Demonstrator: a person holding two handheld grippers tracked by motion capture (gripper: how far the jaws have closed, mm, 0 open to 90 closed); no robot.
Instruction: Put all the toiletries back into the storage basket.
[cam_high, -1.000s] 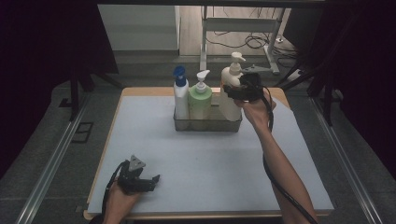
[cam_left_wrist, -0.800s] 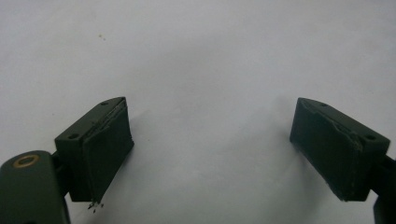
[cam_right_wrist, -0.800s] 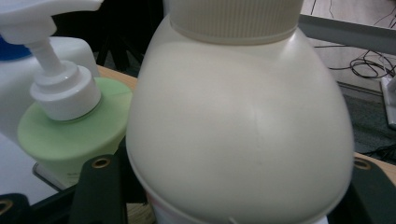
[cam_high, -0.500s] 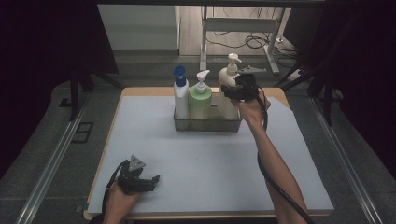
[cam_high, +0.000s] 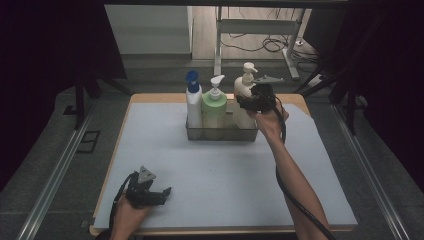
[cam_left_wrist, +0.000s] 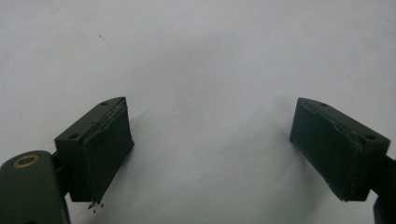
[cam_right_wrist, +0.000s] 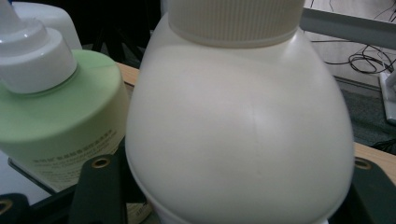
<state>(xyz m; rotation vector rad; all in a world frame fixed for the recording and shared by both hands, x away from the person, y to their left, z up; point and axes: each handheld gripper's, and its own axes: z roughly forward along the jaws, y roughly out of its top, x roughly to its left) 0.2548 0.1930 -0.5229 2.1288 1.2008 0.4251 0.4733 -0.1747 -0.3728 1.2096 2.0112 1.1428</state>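
since the earlier frames the right tongs (cam_high: 248, 103) had pressed in closer around the cream bottle (cam_high: 245, 95), which stood at the right end of the tray (cam_high: 222, 134) near the tabletop's (cam_high: 225, 175) far edge. their jaws straddled its belly, seemingly clamped, likely to lift it. the right gripper view showed jaws flanking the bottle beside the green bottle (cam_right_wrist: 56, 121). the left tongs (cam_high: 161, 192) lay apart, idle, near the front-left corner.

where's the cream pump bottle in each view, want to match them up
High view: cream pump bottle at the right end of the clear tray, right gripper at its side.
Right gripper view: its rounded body up close in the centre.
Left gripper view: bare mat between the jaws.
Shared landmark: green bottle beside it.
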